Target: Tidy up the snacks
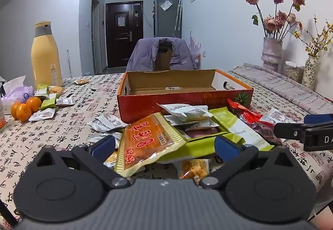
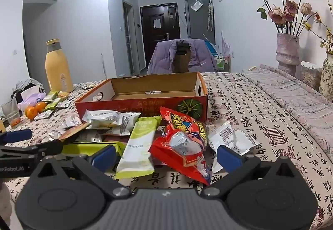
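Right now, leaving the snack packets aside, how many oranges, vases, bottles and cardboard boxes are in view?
Oranges: 3
Vases: 2
Yellow bottle: 1
Cardboard box: 1
Total: 7

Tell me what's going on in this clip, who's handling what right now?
A person holds two handheld grippers over a heap of snack packets on a patterned tablecloth. The left gripper is open around an orange packet; the right gripper is open around a red snack bag and a green-and-white packet. Neither grips anything yet. The open cardboard box behind the heap looks empty. More packets lie by some oranges and a yellow bottle.
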Motion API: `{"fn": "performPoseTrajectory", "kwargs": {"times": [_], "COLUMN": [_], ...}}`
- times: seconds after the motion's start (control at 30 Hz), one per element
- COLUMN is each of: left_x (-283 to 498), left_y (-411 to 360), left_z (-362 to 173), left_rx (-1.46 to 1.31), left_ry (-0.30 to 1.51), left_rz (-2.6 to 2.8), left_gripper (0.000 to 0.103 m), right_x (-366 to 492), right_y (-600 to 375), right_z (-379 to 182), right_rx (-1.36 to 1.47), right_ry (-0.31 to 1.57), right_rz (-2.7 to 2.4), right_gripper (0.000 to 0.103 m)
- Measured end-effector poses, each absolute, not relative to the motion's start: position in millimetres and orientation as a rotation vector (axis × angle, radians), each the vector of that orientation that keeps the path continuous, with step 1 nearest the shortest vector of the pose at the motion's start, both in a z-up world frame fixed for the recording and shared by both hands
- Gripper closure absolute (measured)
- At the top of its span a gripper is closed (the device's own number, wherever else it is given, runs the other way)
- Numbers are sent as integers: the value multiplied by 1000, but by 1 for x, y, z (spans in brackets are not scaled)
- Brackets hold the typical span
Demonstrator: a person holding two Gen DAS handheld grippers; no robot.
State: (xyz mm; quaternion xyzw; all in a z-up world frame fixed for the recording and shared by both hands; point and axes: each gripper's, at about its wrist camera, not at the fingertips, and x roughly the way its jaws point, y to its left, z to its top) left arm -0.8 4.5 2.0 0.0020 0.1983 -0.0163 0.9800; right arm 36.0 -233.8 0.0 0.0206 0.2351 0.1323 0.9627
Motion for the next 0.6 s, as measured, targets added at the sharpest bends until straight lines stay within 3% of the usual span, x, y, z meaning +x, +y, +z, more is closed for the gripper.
{"fn": "performPoseTrajectory", "kwargs": {"times": [0.6], "left_x": [5], "left_y": [1], "left_z": [-11], "left_rx": [-11], "left_ry": [430], "left_rz": [-41], "left_gripper": [0], "right_x": [45], "right_y": [-230], "right_z": [-7], "right_rx": [46], "right_ry": [512], "right_rz": [273], "right_gripper": [0]}}
